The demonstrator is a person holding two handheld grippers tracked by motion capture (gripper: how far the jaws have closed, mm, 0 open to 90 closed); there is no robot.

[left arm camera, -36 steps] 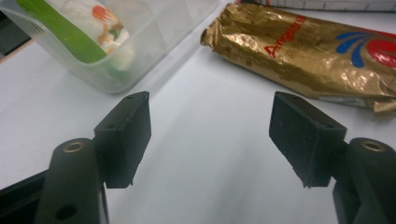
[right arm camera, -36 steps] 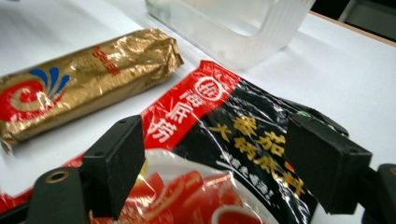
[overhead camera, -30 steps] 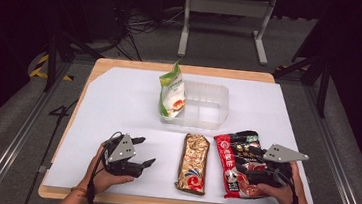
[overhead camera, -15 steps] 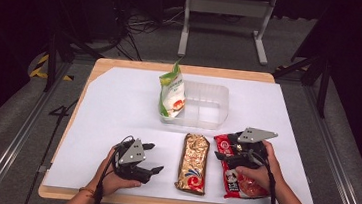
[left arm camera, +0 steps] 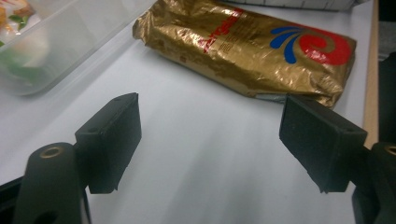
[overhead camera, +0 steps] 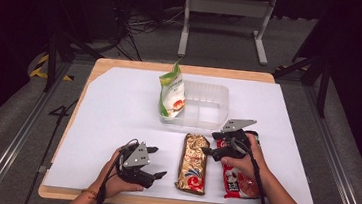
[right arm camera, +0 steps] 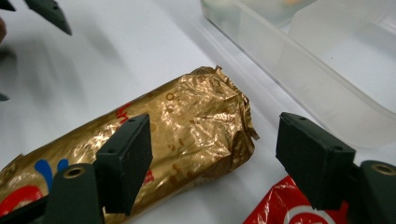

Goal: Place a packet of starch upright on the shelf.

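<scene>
A gold foil snack packet (overhead camera: 193,163) (left arm camera: 247,46) lies lengthwise near the table's front edge. Just right of it lies a red packet (overhead camera: 237,180) (right arm camera: 289,205). My left gripper (overhead camera: 159,161) (left arm camera: 210,140) rests low to the left of the gold packet, open, with bare white table between its jaws. My right gripper (overhead camera: 209,143) (right arm camera: 212,154) is open at the gold packet's far end (right arm camera: 196,126); the crimped end lies between its jaws, untouched. A green and white bag (overhead camera: 172,93) stands in the left part of a clear plastic container (overhead camera: 207,119).
The clear container (right arm camera: 327,70) (left arm camera: 56,42) sits just beyond the packets, close to my right gripper. White paper (overhead camera: 118,111) covers the wooden table (overhead camera: 182,69). The table's front edge (left arm camera: 371,70) runs close behind the gold packet. My left gripper's fingertip (right arm camera: 51,16) shows far off.
My right gripper has moved left and forward, from over the red packet to the gold packet's far end. My left gripper has shifted right toward the gold packet.
</scene>
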